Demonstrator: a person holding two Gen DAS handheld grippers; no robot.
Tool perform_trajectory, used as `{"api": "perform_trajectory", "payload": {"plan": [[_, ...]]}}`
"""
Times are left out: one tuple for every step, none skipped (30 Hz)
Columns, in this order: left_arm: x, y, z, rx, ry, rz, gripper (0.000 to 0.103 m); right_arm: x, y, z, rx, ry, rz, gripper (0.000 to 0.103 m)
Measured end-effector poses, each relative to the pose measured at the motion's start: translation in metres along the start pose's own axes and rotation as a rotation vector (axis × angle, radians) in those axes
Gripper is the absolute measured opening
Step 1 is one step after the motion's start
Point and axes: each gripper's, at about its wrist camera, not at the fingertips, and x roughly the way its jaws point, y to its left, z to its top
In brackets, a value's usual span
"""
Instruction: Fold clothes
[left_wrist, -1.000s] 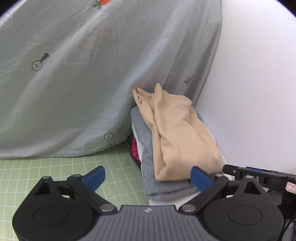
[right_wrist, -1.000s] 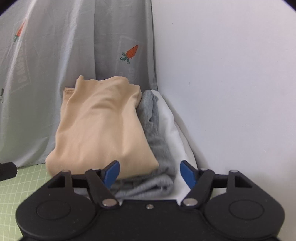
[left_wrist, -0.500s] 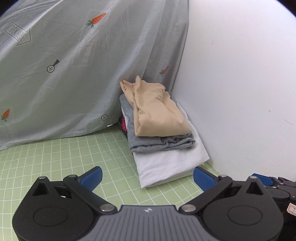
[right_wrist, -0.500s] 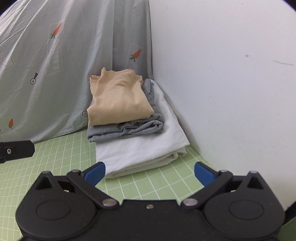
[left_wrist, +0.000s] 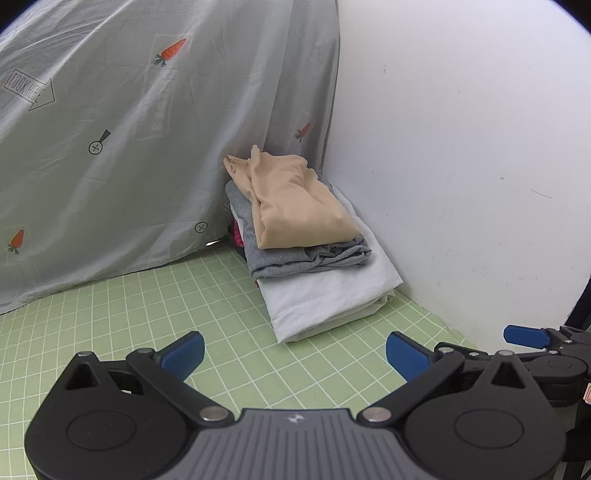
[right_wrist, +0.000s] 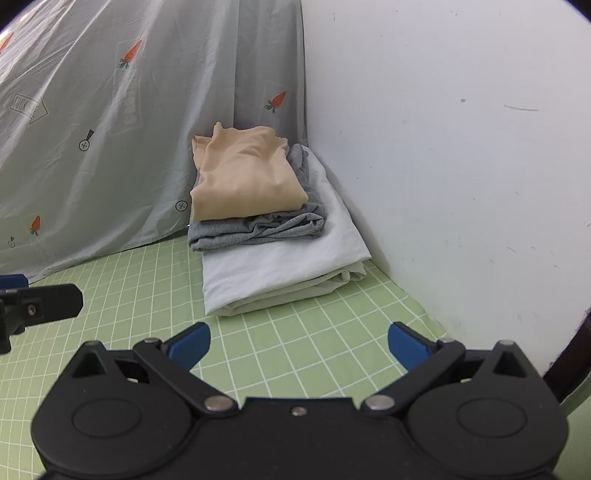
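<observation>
Evidently finished, the folded clothes sat stacked tight against the wall corner, out of the way; both jaws stood wide apart, empty, short of it.

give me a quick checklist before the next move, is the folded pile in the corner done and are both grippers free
1. Left hand-held gripper open, holding nothing: ok.
2. Right hand-held gripper open, holding nothing: ok.
3. Tan garment on top of the grey garment: ok.
4. Grey garment resting on the white folded cloth: ok.
5. Pink item behind the pile, folded or not: cannot tell.
6. Next garment to fold within view on the green grid mat: not ok, none visible.
</observation>
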Motion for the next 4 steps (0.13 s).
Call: {"api": "perform_trajectory", "payload": {"plan": [[-0.0015,0.0003,0.0,-0.001,-0.004,-0.002,0.103,-0.0013,0.0001,-0.0003,0.0,-0.002,0.0,0.103],[-0.003,0.0005,0.0,-0.004,-0.007,-0.004,0.103,-0.0025,0.0002,-0.0003,0.001,-0.003,0.0,0.103],[-0.0042,0.0004,0.0001,-0.005,-0.008,-0.005,0.103,-0.0041,0.0002,-0.0004,0.001,-0.006,0.0,0.103],[-0.0052,-0.0001,-0.0003,-0.004,-0.007,-0.007,0.103,-0.0058,0.0003,-0.0007,0.001,-0.008,0.0,0.103]]}}
